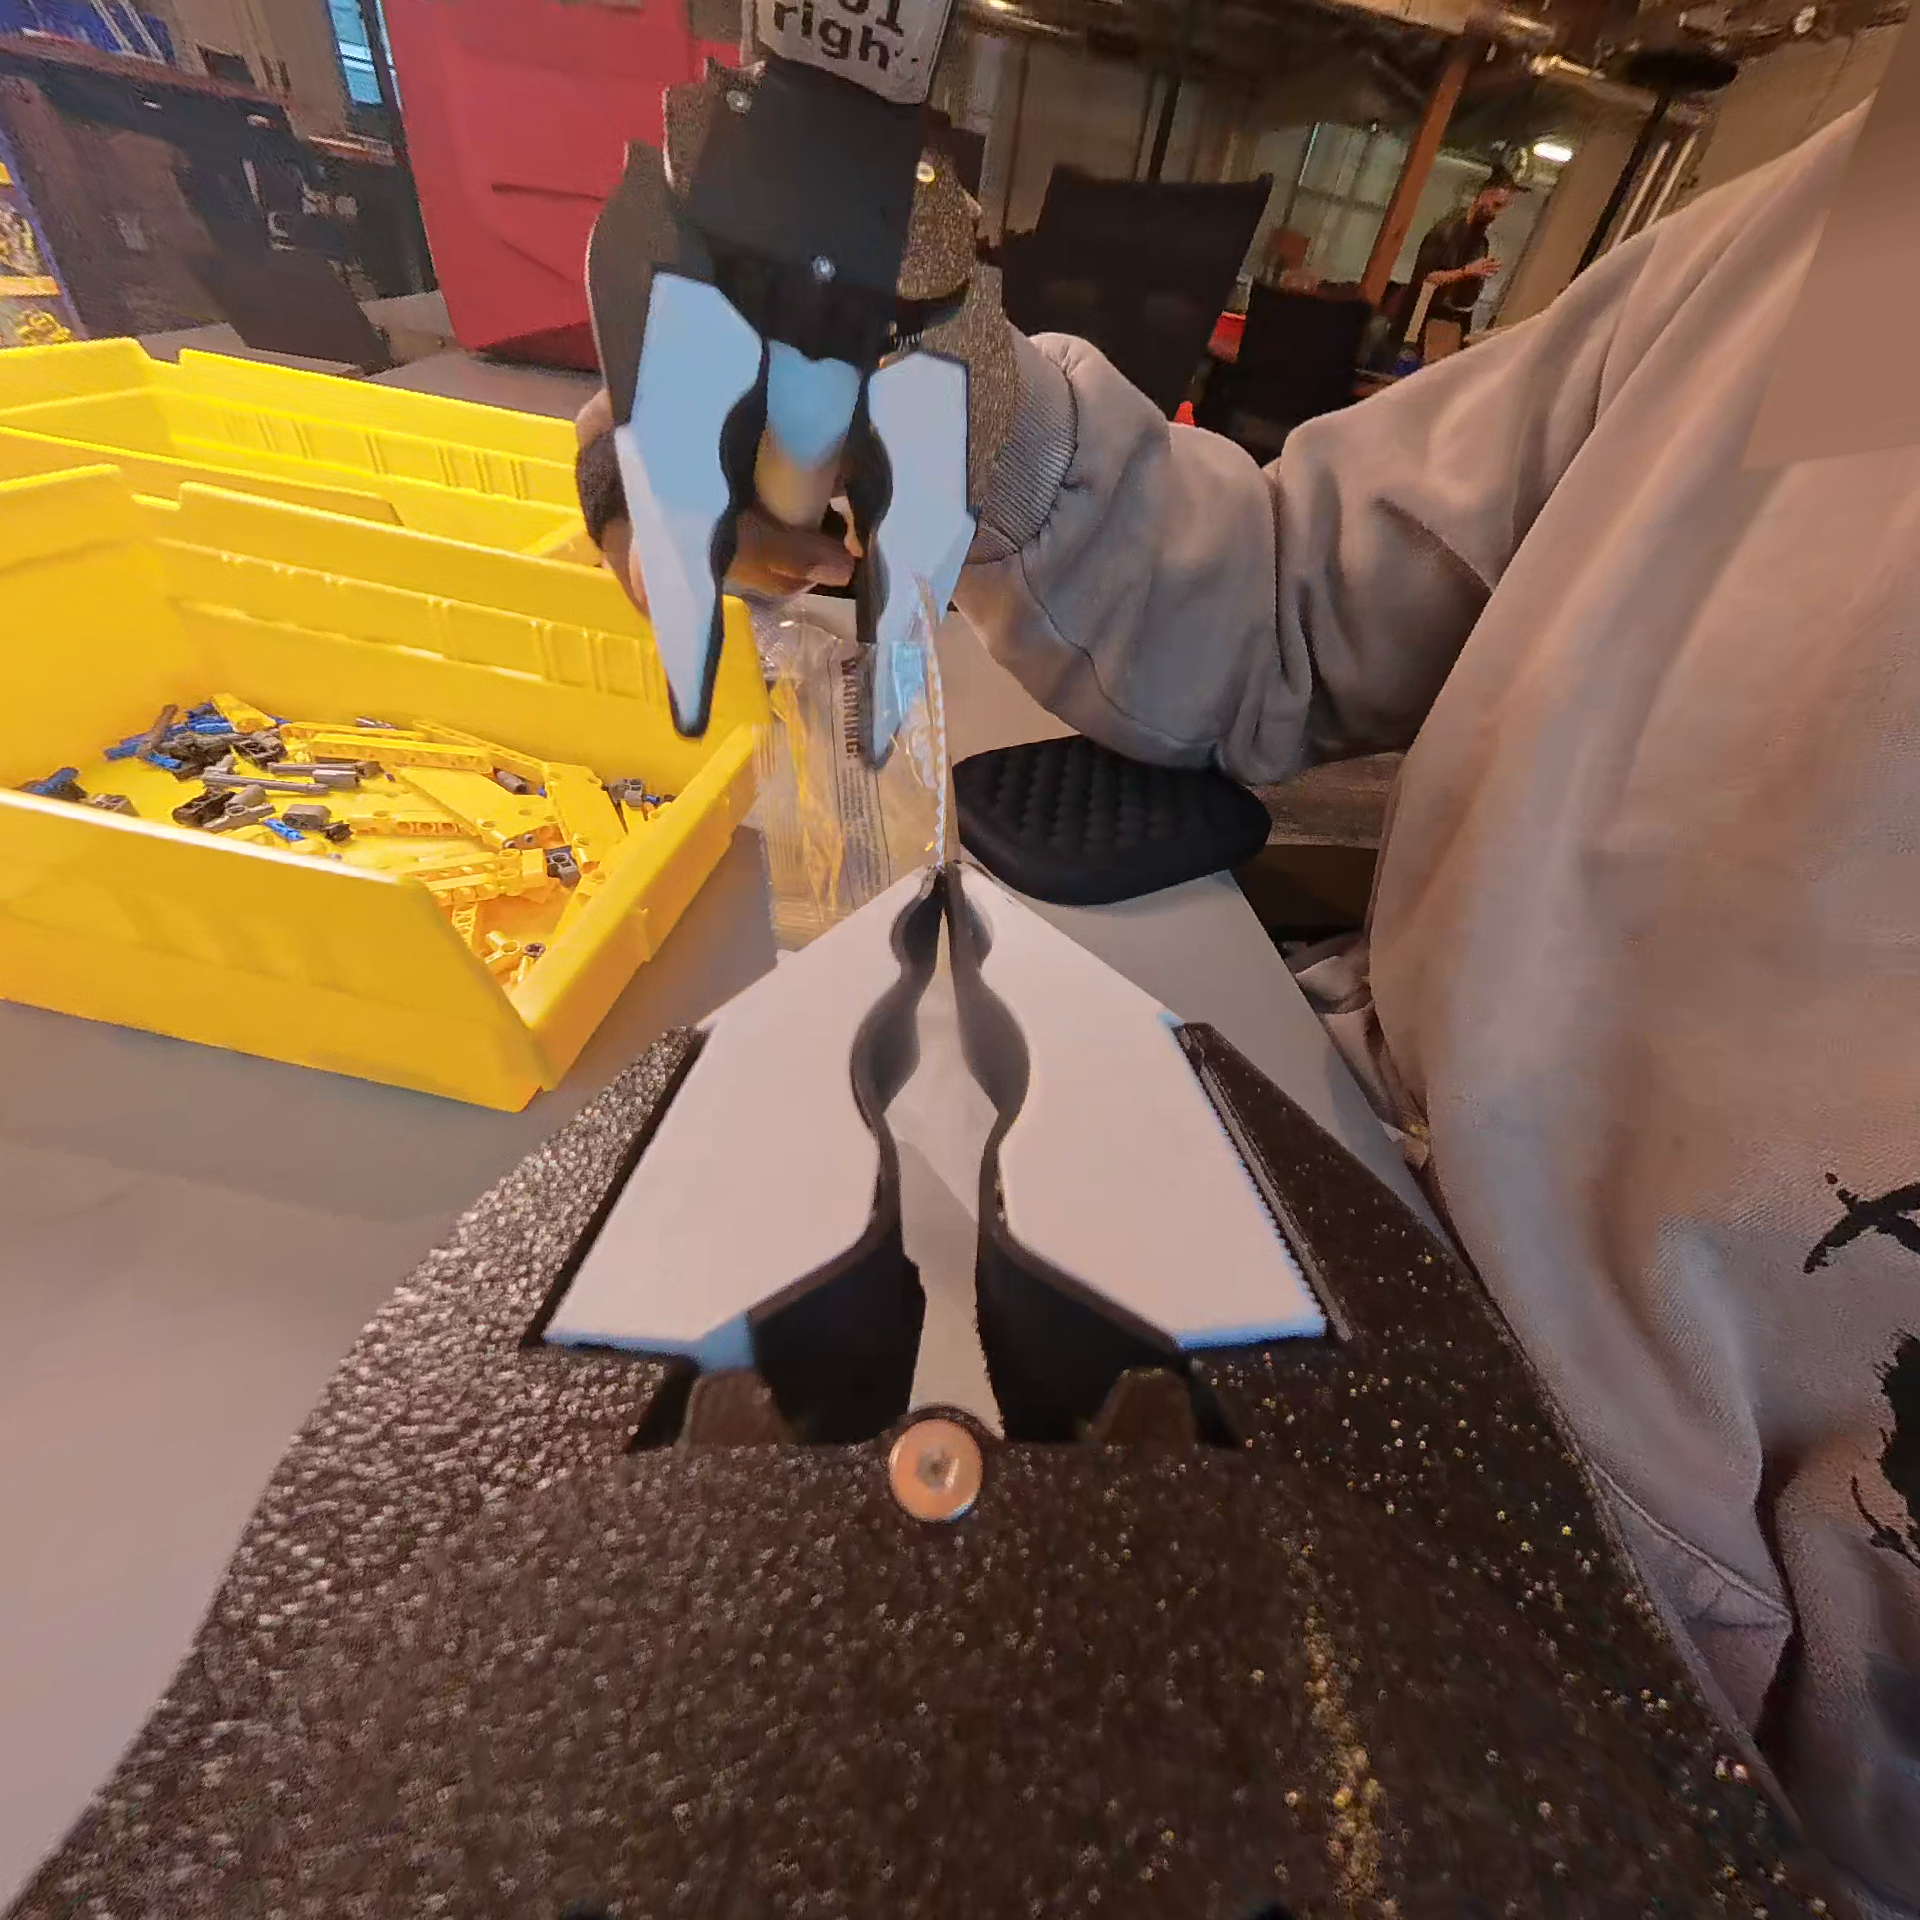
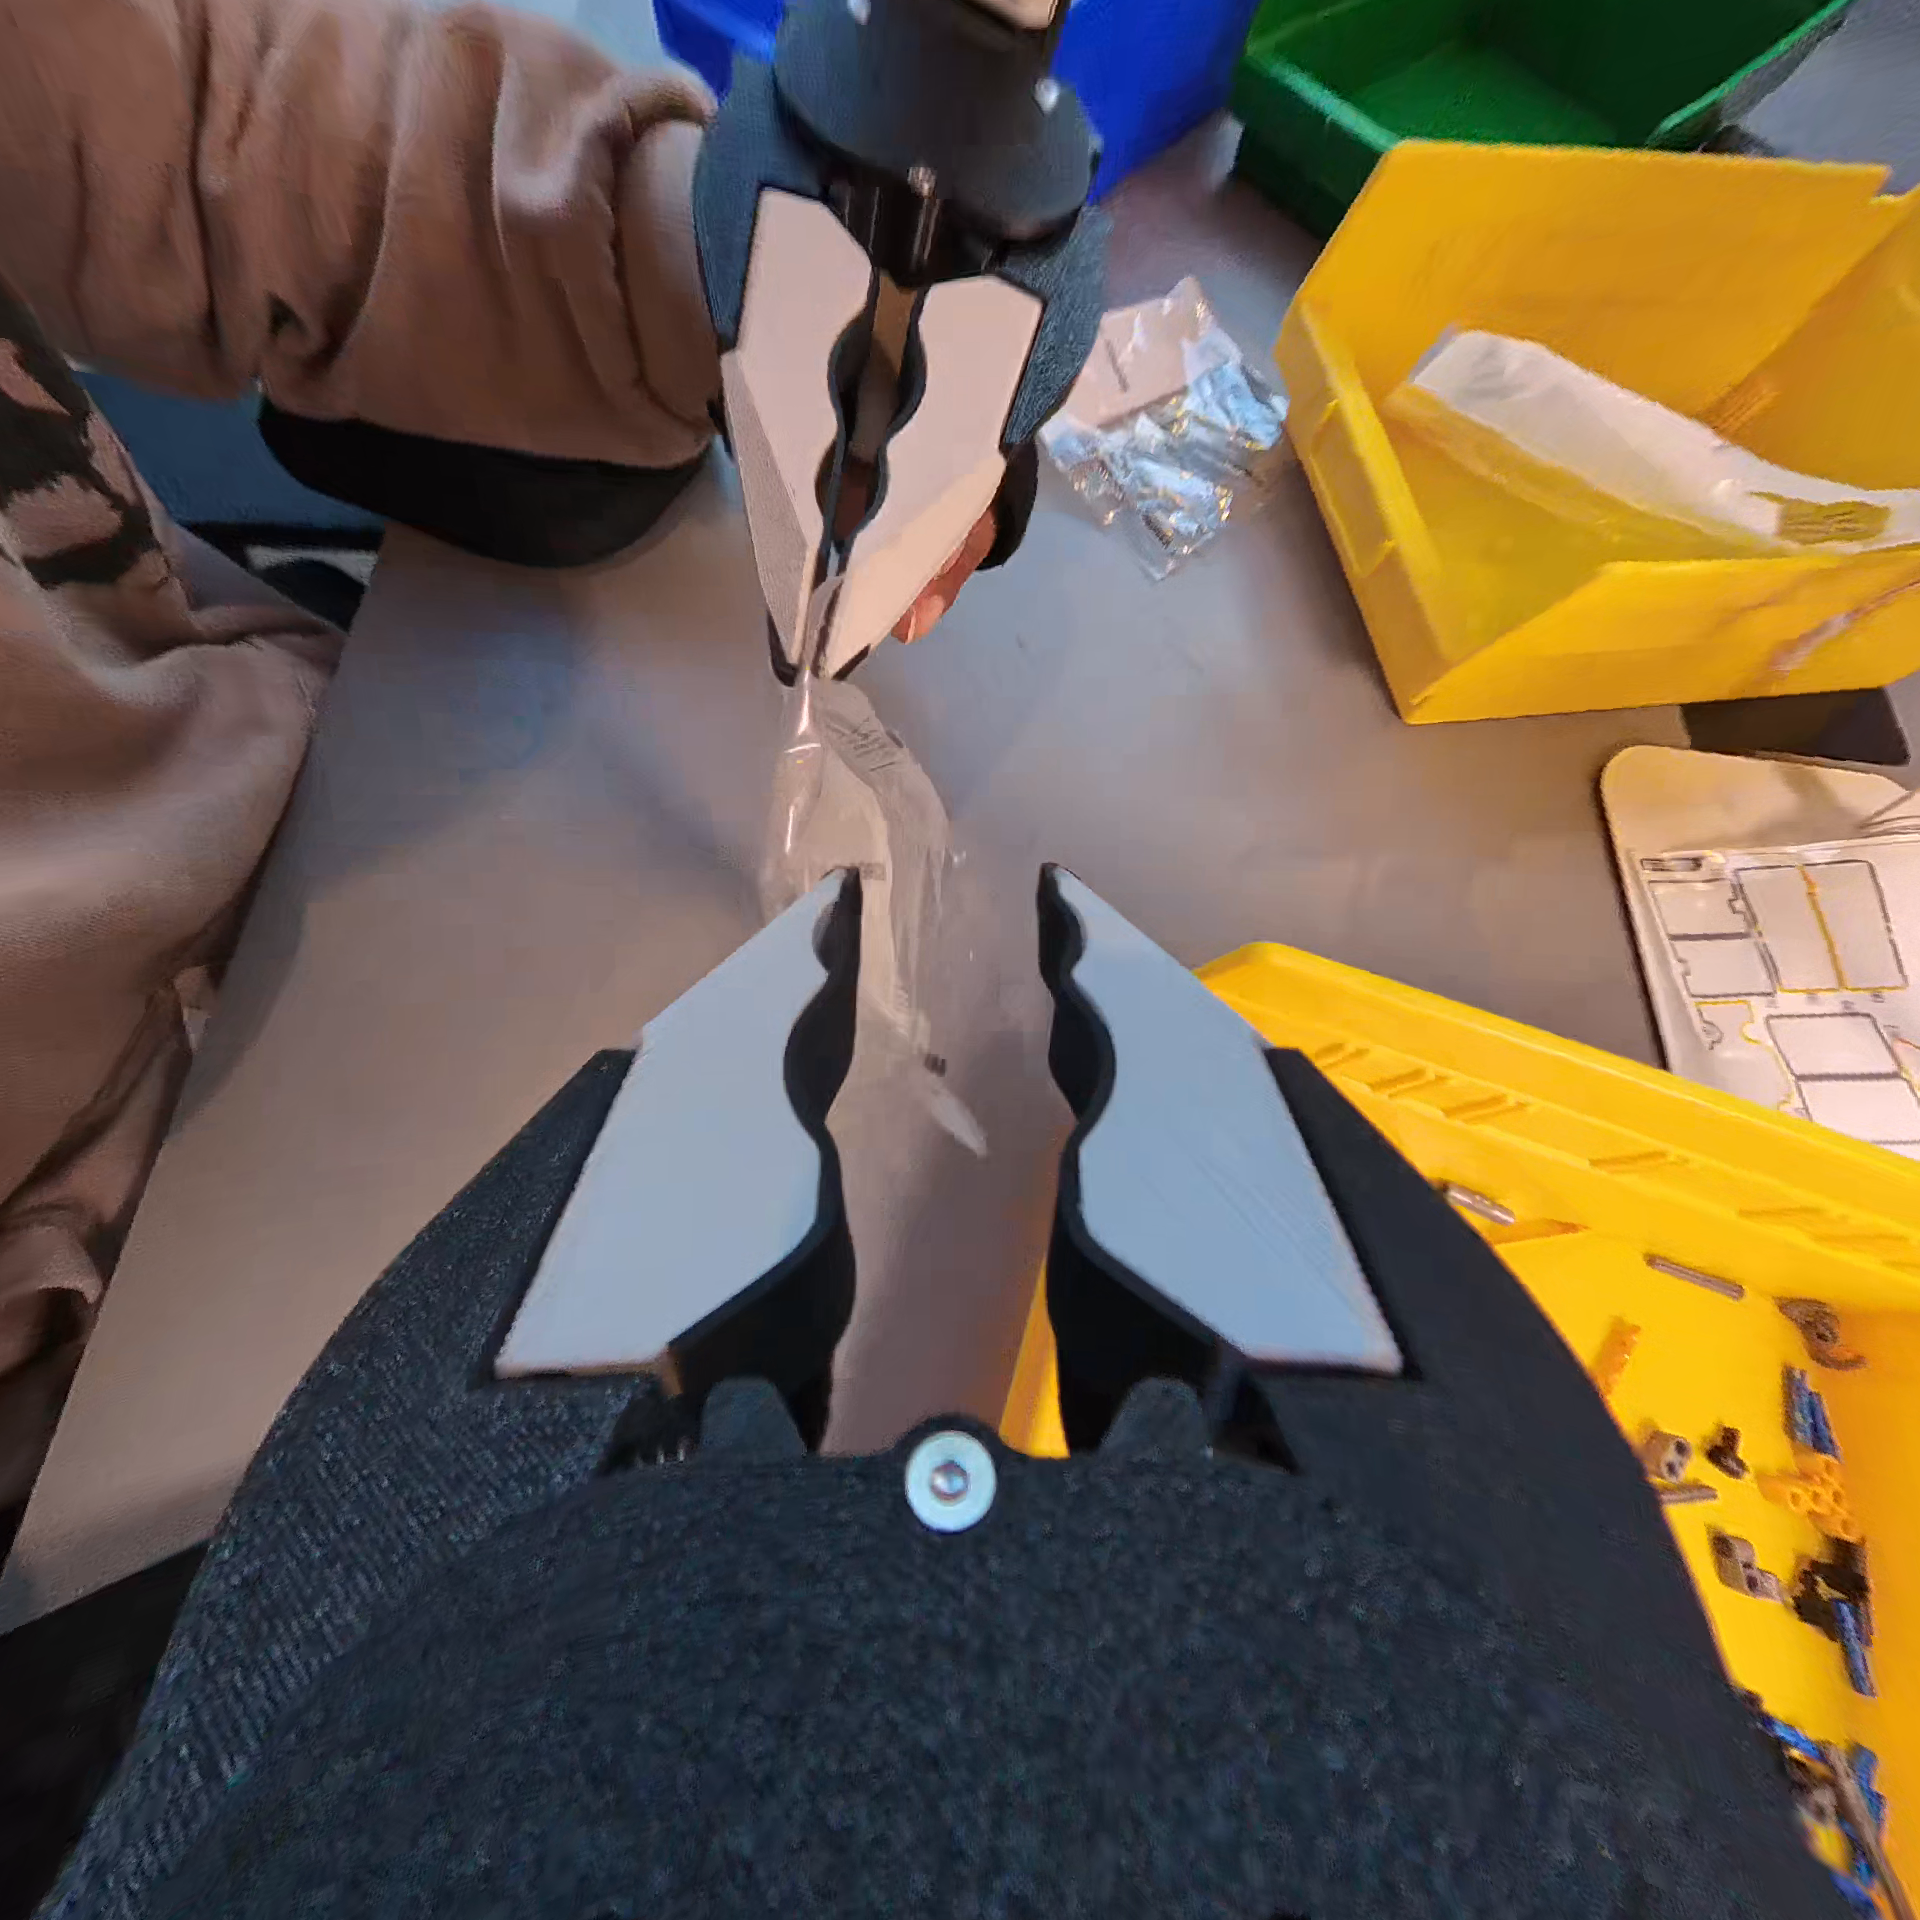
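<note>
My left gripper (image 1: pixel 941 883) is shut on the edge of a clear plastic bag (image 1: pixel 852 821) and holds it up over the grey table (image 1: pixel 208 1247). The right gripper (image 1: pixel 790 732) hangs open opposite, one finger against the bag. In the right wrist view my right gripper (image 2: pixel 948 881) is open with the clear bag (image 2: pixel 862 821) hanging between its fingers, close to the left one. The left gripper (image 2: pixel 816 665) pinches the bag's far end there. The bag looks empty.
A yellow bin (image 1: pixel 260 966) of small yellow, black and blue building pieces stands left; it also shows in the right wrist view (image 2: pixel 1455 1091). Behind are a second yellow bin (image 2: pixel 1507 644) holding a bag, a crumpled bag (image 2: pixel 1164 447), a printed sheet (image 2: pixel 1766 935) and a black pad (image 1: pixel 1101 821). There is about 6 cm between the tips of the two grippers.
</note>
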The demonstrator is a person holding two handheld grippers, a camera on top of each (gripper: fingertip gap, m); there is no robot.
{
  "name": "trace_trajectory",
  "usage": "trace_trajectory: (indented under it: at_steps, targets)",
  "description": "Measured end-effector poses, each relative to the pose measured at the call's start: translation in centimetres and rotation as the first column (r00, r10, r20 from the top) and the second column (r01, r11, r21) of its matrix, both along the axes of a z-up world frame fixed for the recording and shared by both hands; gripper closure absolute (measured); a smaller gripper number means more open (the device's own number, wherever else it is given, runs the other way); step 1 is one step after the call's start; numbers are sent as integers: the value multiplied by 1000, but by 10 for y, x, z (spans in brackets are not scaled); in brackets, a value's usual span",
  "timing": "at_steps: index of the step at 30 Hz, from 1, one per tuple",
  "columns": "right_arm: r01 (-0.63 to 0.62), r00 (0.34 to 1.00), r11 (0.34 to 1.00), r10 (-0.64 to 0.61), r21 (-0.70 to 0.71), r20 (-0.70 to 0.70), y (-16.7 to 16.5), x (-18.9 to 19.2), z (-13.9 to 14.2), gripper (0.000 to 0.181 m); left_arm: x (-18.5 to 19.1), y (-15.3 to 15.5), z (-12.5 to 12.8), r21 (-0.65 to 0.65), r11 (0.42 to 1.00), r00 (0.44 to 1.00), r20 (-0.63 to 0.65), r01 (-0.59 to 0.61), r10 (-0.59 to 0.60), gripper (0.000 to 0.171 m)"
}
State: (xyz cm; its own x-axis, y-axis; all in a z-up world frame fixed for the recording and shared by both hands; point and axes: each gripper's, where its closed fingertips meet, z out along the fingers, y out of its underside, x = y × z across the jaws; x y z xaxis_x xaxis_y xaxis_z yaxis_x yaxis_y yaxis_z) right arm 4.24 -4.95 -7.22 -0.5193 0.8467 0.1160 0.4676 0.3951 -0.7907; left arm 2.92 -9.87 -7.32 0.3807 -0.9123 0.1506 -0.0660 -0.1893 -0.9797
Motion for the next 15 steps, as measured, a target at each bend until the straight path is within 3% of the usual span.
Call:
trace_trajectory:
  at_steps: [4,8,13,15]
  targets:
    - [45,986,995,-58,-86,-155,17,18,37,147,-7,3,-1,0,1000,999,28,-20,20,171]
    - [145,951,984,-166,-99,-262,45,35,56,155,-9,4,-5,-3,1000,999,40,-27,27,171]
    - [366,909,931,-358,0,-215,104,51,43,158,-13,5,-8,-8,999,998,55,-42,43,171]
    - [404,910,912,-393,70,-132,126,54,24,179,-15,5,-8,-15,999,997,62,-45,46,171]
